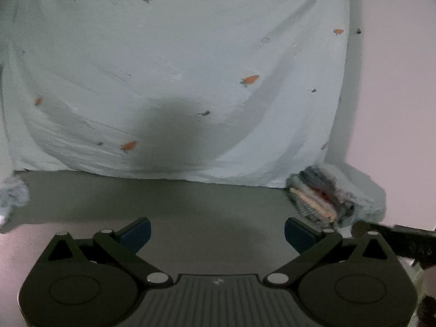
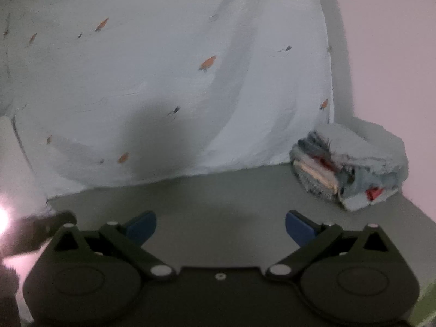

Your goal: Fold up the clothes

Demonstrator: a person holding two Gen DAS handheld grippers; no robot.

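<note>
A pale blue-white garment (image 1: pixel 177 68) with small orange carrot prints lies spread flat on the table; it also fills the right wrist view (image 2: pixel 163 81). Its near hem runs across just ahead of both grippers. My left gripper (image 1: pixel 217 234) is open and empty, hovering short of the hem. My right gripper (image 2: pixel 220 227) is open and empty, also short of the hem. At the garment's right corner sits a bunched grey-blue cuff or sleeve end (image 1: pixel 327 196) with cream and red inside, seen in the right wrist view (image 2: pixel 348 169) too.
The table surface (image 1: pixel 163 199) is pale, pinkish to the right (image 2: pixel 381 41). Another fuzzy grey cloth end (image 1: pixel 12 193) shows at the left edge. A dark part of the other gripper (image 1: pixel 403 239) shows at right, and one (image 2: pixel 38 231) at left.
</note>
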